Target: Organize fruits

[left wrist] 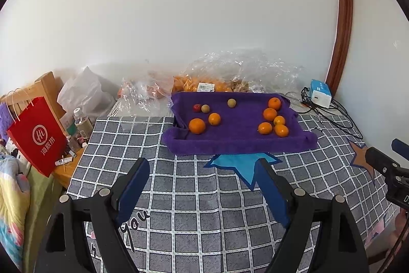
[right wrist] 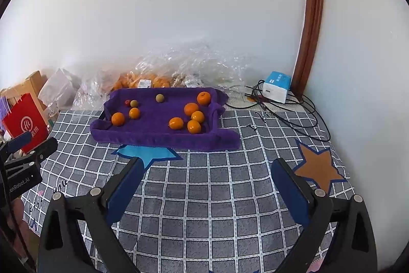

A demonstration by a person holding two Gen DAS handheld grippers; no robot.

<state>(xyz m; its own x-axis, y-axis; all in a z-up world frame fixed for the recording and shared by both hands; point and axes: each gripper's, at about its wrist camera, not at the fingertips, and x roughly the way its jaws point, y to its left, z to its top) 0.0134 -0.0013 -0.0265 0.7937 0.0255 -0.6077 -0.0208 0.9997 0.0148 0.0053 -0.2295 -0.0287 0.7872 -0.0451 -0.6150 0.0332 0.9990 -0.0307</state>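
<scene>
Left gripper: your left gripper [left wrist: 202, 165] has its jaws spread wide with nothing between them, only checked cloth [left wrist: 194, 198] under the gap; it sits well short of the tray.
Right gripper: your right gripper [right wrist: 205, 168] is spread wider still and empty, also held back over bare cloth.
Tray: the purple towel-lined tray [left wrist: 230, 145] lies at the far middle of the cloth, its near wall facing you and just past the blue star [left wrist: 242, 165].
Right-hand fruit: five oranges [left wrist: 274, 119] cluster at the tray's right end, close to the right wall, some touching.
Left-hand fruit: two oranges [left wrist: 204, 122] sit near the left wall; behind them a small red fruit [left wrist: 196, 108] touches a small brownish one [left wrist: 205, 108].
Lone fruit: another brownish fruit [left wrist: 231, 102] sits alone near the back wall.
Open room in tray: the middle strip between the two groups is bare towel.
Far edge: crinkled plastic bags [left wrist: 230, 71] press right against the tray's back wall.
Right edge: a white and blue box [right wrist: 277, 86] and loose black cables [right wrist: 288, 114] lie beyond the tray's right end, near the wall.
Left edge: the cloth drops off beside a red paper bag [left wrist: 38, 134] and bottles.
Your approach: the whole near half of the cloth is free.
</scene>
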